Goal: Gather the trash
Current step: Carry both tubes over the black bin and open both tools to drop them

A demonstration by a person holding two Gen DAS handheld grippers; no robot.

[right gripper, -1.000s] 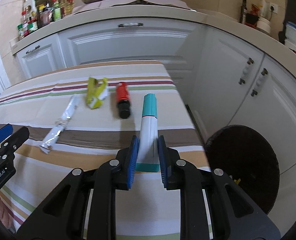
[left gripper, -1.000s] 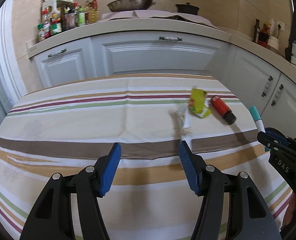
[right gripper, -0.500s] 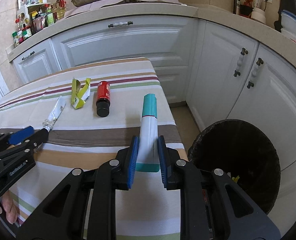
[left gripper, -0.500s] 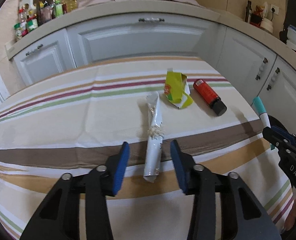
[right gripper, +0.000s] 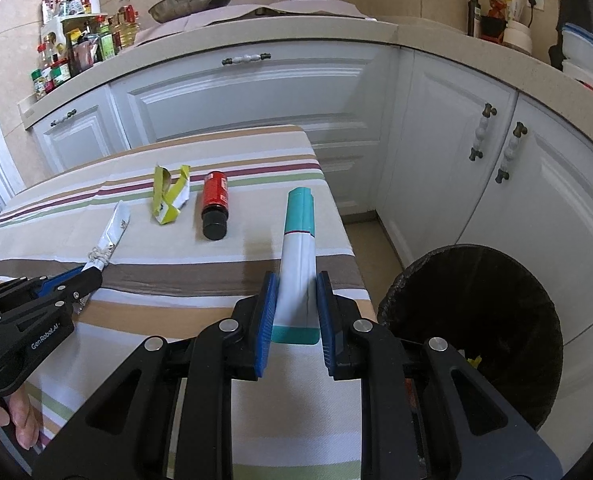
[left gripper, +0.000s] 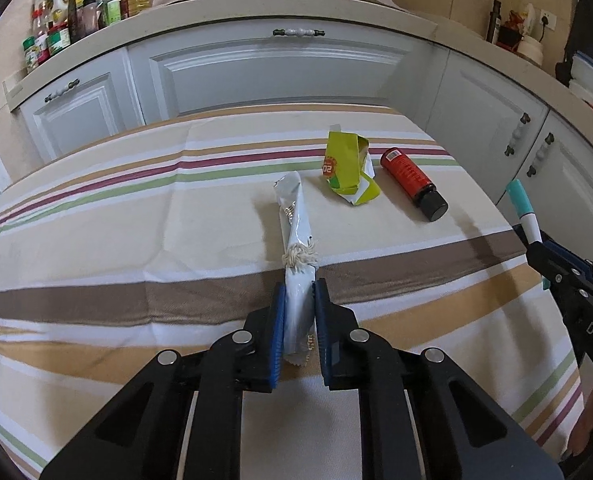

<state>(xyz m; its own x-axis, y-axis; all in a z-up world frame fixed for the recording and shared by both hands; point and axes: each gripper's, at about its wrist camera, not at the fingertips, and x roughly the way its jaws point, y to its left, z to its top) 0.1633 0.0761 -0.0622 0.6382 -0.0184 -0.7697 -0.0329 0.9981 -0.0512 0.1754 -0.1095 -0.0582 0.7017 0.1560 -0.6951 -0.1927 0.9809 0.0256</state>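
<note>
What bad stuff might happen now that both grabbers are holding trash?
1. The left gripper pinches only the near end of the silver wrapper; the long floppy rest may sag, drag on the tablecloth or slip out when lifted.
2. The right gripper holds the white and teal tube by its bottom end. The bin sits low beside the table, so a tilted tube might miss it.

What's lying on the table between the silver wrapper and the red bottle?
The crumpled yellow-green packet lies between the silver wrapper and the red bottle, apart from both. Both wrist views show it.
</note>
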